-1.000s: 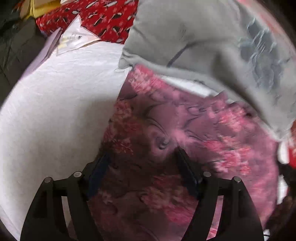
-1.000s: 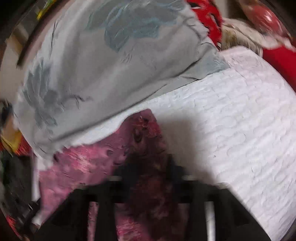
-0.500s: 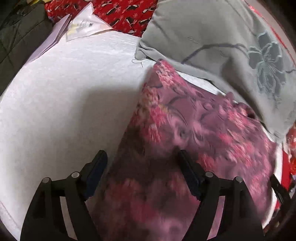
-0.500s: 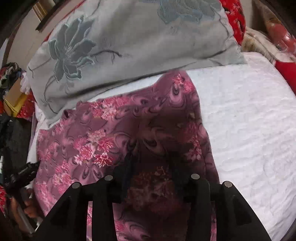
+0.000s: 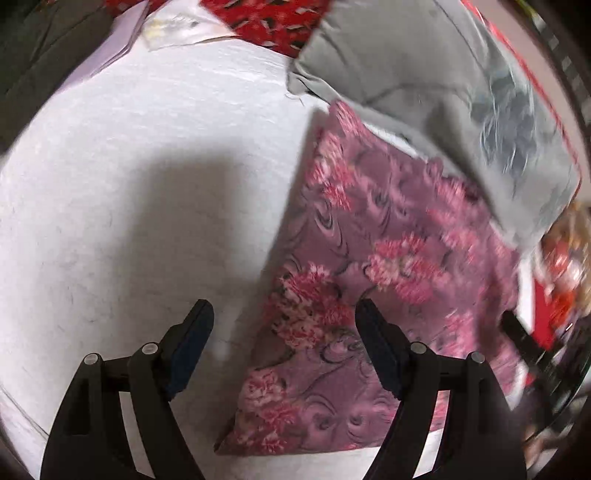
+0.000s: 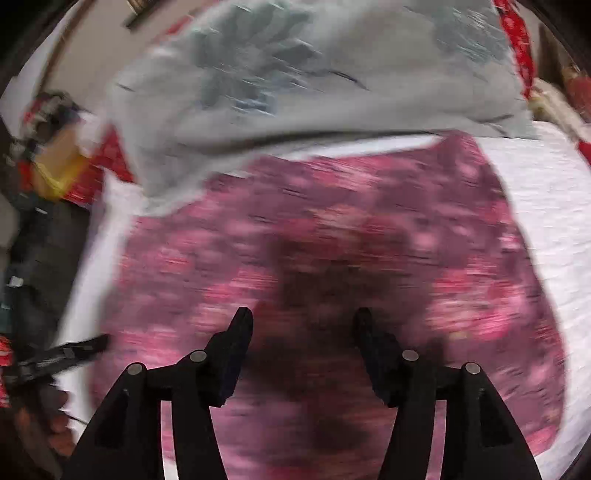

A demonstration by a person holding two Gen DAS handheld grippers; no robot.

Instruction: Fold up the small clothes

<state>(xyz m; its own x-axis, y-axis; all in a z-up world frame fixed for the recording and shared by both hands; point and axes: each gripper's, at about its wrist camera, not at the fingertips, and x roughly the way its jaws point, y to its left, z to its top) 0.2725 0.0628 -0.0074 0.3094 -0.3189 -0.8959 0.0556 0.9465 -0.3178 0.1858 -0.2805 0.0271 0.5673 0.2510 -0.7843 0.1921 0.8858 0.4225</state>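
A purple garment with pink flowers (image 5: 388, 266) lies flat on the white bedsheet (image 5: 147, 177). My left gripper (image 5: 284, 317) is open and empty, held above the garment's near left edge. In the right wrist view the same garment (image 6: 332, 240) fills the middle, blurred by motion. My right gripper (image 6: 303, 321) is open and empty above the garment. The left gripper also shows at the left edge of the right wrist view (image 6: 74, 350).
A grey pillow with an embroidered flower (image 5: 461, 85) lies along the garment's far edge and covers part of it; it also shows in the right wrist view (image 6: 314, 74). Red patterned bedding (image 5: 266, 18) and papers (image 5: 170, 26) lie beyond the sheet.
Both grippers have let go of the garment and opened. The garment has dropped flat on the sheet. Both grippers have pulled back above it.
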